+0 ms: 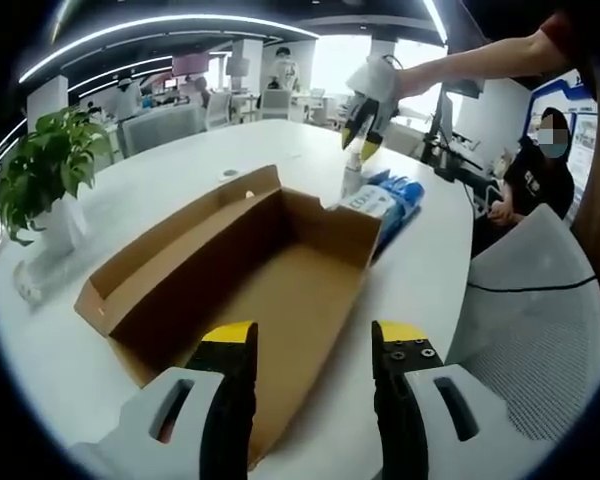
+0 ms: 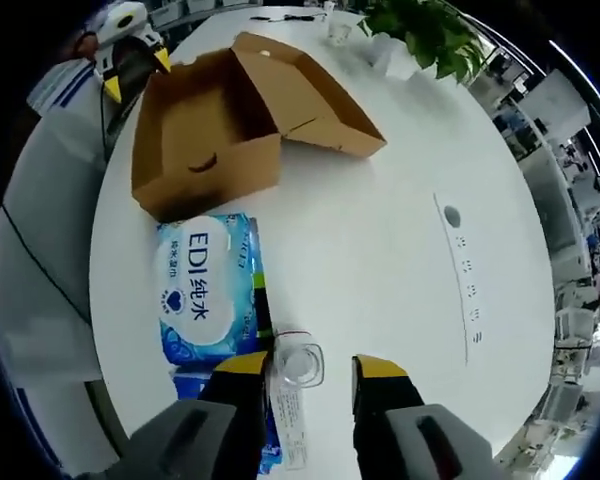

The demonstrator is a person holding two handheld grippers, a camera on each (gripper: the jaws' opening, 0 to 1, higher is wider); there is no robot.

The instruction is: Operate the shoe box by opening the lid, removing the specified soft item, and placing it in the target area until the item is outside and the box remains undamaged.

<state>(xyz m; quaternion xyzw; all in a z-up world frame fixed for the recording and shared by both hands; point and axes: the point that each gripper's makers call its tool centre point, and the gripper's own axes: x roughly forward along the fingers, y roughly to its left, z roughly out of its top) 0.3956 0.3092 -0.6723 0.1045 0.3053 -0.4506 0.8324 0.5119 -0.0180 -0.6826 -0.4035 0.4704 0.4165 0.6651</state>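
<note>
On white table (image 2: 380, 230): shoe box (image 2: 220, 120), lid open, interior bare; blue wipes pack (image 2: 205, 290) outside at box's 6 o'clock.
Risk, judged: right gripper (image 2: 308, 375) hovers over clear bottle (image 2: 295, 375) beside pack; a nudge could topple it. Jaws moderately open, holding nothing. Left gripper (image 1: 313, 340) at box's near edge, likewise parted, empty.

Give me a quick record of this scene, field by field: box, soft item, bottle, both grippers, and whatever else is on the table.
box: cardboard shoe box, lid open, inside looks empty
soft item: blue wipes pack, on the table beside the box
bottle: clear bottle, upright beside the pack
left gripper: open, at the box's near edge
right gripper: open, above the bottle
other: potted plant
</note>
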